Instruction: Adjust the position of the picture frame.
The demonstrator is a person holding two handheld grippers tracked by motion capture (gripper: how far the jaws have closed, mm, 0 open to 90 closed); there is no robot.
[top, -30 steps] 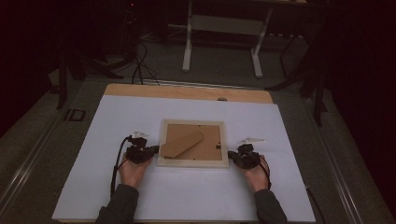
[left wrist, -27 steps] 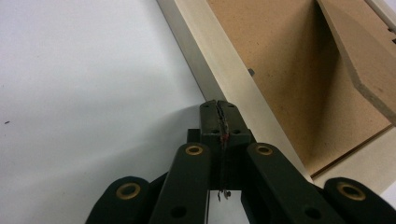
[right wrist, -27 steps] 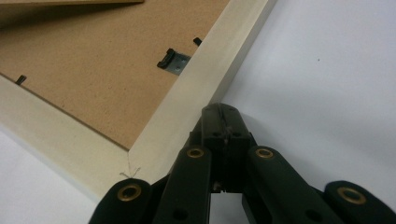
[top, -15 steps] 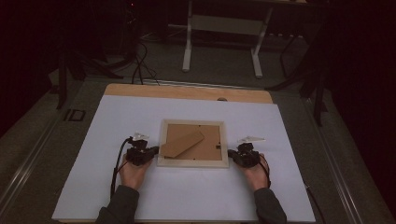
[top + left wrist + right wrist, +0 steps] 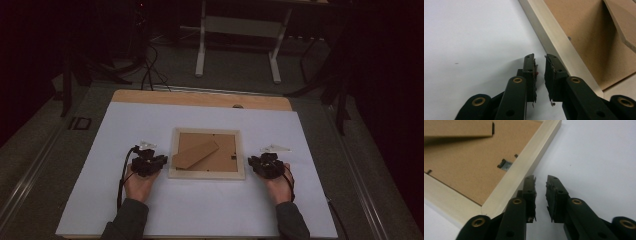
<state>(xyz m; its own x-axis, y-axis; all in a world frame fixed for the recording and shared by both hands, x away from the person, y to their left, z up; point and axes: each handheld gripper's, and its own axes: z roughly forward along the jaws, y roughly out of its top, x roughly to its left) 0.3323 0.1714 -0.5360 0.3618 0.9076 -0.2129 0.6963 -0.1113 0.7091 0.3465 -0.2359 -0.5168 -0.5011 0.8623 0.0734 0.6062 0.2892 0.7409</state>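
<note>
The picture frame (image 5: 206,154) is lying face down on the white sheet (image 5: 200,210) that is covering the desk (image 5: 200,99), about midway between the sheet's left and right edges and somewhat nearer the near edge than the far one. Its brown backing board (image 5: 220,150) is being shown upward, and the cardboard stand (image 5: 195,154) is lying slantwise across the board's left half. A small metal clip (image 5: 504,165) is being seen on the board close to the pale wooden rim (image 5: 524,167) in the right gripper view.

The left gripper (image 5: 148,164) is being held low over the sheet just beside the frame's left side, by the near left corner. Its jaws have just been opening; a narrow gap is standing between the pads (image 5: 532,72) and nothing is lying between them, so the gripper is released. In the left gripper view (image 5: 539,71) the frame's rim is running just beside the right jaw, though contact cannot be told.

The right gripper (image 5: 266,165) is being held just beside the frame's right side, near the near right corner. Its jaws have likewise just been opening and are standing slightly apart with only bare sheet between them (image 5: 541,192). The frame's rim is lying close against the left jaw there, ungrasped.
</note>
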